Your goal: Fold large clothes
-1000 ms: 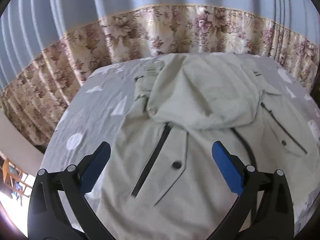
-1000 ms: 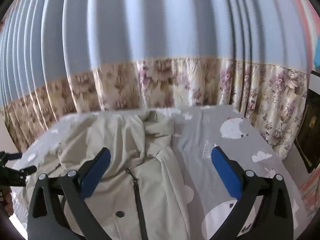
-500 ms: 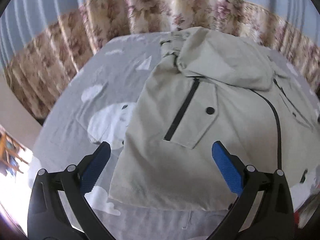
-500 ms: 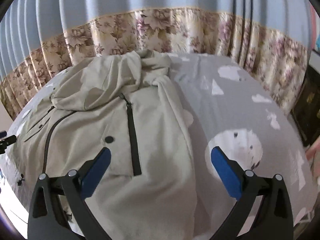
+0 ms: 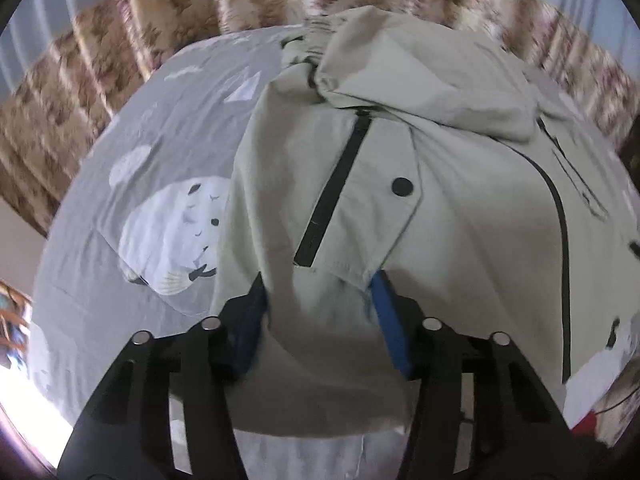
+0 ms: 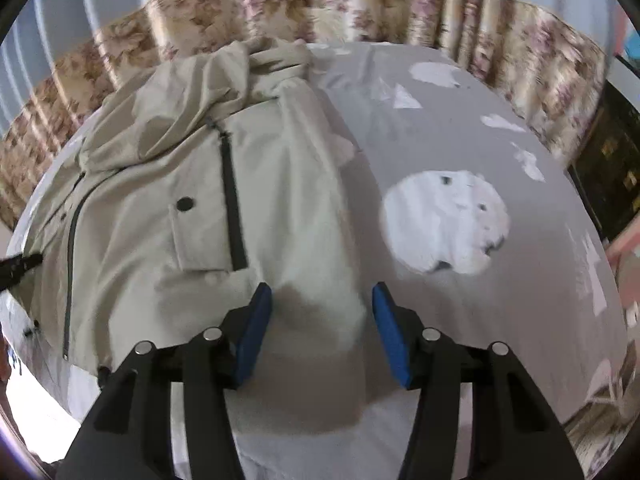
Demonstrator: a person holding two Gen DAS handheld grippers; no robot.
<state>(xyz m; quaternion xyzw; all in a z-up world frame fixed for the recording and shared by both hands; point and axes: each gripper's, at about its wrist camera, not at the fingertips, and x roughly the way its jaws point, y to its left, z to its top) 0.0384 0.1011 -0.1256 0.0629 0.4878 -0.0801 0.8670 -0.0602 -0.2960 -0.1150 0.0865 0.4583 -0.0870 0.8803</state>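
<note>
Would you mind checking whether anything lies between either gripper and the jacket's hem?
Nothing visible does. The left gripper and right gripper have just been closing their jaws, each with a fold of the beige jacket bunched between them near the hem.

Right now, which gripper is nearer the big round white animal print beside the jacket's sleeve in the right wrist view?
Right. The right gripper straddles the jacket edge next to that print; the left gripper bites the hem across the jacket.
</note>
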